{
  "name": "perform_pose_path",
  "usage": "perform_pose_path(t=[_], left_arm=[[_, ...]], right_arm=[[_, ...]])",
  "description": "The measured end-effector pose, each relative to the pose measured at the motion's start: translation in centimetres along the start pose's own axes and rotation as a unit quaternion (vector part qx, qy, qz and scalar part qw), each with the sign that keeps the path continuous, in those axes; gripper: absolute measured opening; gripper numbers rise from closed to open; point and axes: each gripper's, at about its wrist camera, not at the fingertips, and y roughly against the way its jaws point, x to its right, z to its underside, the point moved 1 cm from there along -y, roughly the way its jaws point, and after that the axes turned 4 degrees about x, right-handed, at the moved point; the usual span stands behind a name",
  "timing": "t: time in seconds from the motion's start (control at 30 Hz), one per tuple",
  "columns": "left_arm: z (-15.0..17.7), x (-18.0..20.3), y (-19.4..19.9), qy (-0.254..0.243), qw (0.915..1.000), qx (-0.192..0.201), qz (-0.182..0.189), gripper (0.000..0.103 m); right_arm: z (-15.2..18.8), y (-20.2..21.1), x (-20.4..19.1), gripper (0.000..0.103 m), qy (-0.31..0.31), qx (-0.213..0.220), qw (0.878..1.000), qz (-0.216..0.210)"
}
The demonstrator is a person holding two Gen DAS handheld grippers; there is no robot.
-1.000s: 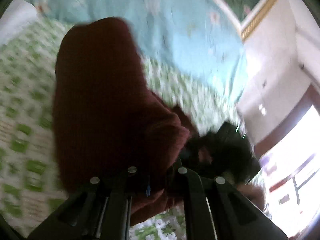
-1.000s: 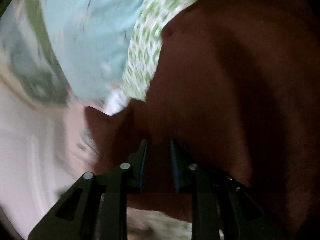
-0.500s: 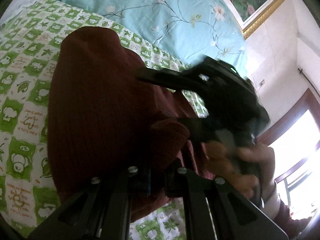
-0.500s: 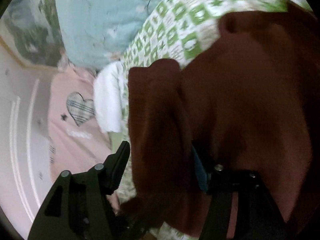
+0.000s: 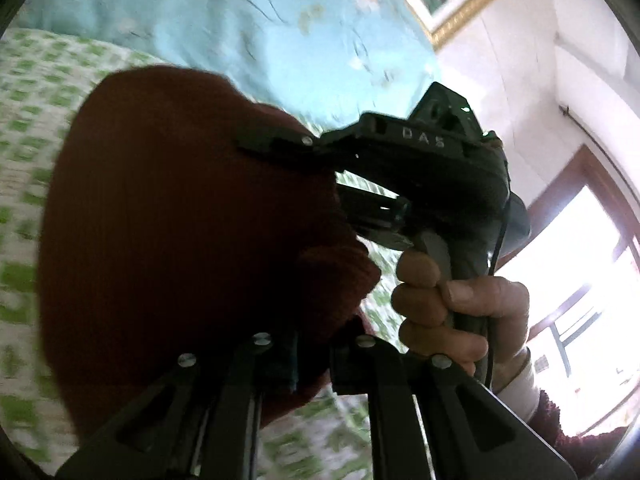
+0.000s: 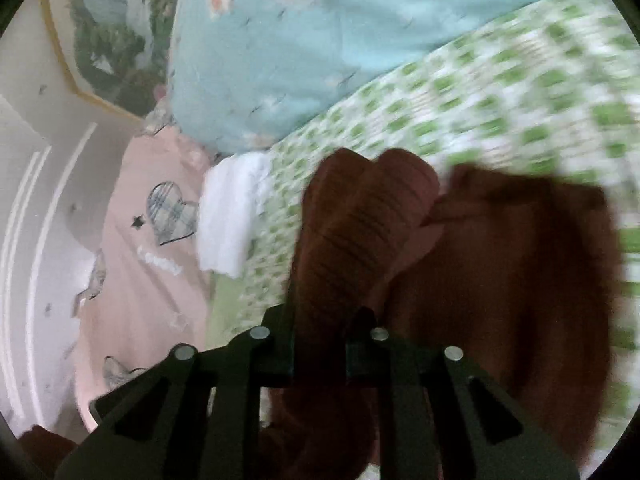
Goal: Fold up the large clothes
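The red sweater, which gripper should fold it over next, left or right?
Probably the right gripper. It pinches the sweater's loose sleeve, which hangs free to carry across. The left gripper grips the body's near edge, better for holding it.

We're in a home bedroom here: a bed under a green-and-white checked sheet, a pale blue floral quilt bunched at its far side. On the wall hangs a gold-framed painting. A pink pillow with a plaid heart sits at the left, and bright daylight pours through a wood-framed window on the right.
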Motion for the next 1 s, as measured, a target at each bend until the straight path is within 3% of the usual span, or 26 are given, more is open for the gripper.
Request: perform_pose_path(t=[0.13,0.17,0.27,0.33,0.43,0.53,0.6,0.7,0.8,0.87,1.0], left_arm=[[1.9,0.9,-2.2,-0.001,0.9990,-0.044,0.005,0.029],[2.3,0.9,-1.7,-0.001,0.9990,-0.045,0.006,0.031],[1.9,0.4,1.3,0.005,0.9997,-0.024,0.004,0.041],[1.2,-0.5,3.8,0.014,0.9996,0.015,-0.017,0.059],[-0.2,-3.1,6.2,0.032,0.9943,0.060,-0.082,0.060],[-0.6,-7.1,5.3,0.075,0.9873,0.046,-0.132,0.060],[-0.1,-9.9,3.1,0.113,0.9867,0.001,-0.117,0.067],[0.2,-11.4,1.7,0.155,0.9841,-0.017,-0.085,0.067],[-0.5,-8.9,1.0,0.105,0.9883,-0.026,-0.107,0.066],[-0.5,-7.3,-0.1,0.067,0.9890,-0.039,-0.126,0.066],[0.3,-7.2,-1.4,0.066,0.9872,-0.051,-0.136,0.067]], right_arm=[[1.4,0.3,6.2,0.017,-0.038,-0.015,0.997,0.071],[1.8,0.2,7.1,0.017,-0.050,-0.016,0.997,0.065],[1.9,0.5,7.9,0.017,-0.061,-0.002,0.998,0.036],[1.7,0.5,7.5,0.017,-0.052,0.001,0.998,0.040],[1.3,0.5,7.3,0.017,-0.043,0.000,0.998,0.043],[1.3,0.3,6.9,0.017,-0.042,0.000,0.998,0.047],[1.4,0.4,6.8,0.017,-0.042,0.002,0.998,0.050],[1.0,1.0,5.9,0.017,-0.025,0.009,0.998,0.054],[0.0,3.6,4.0,0.017,0.007,0.049,0.998,0.045],[-0.5,4.6,3.9,0.017,0.022,0.060,0.994,0.089],[0.7,1.4,7.1,0.025,0.002,0.001,0.990,0.142]])
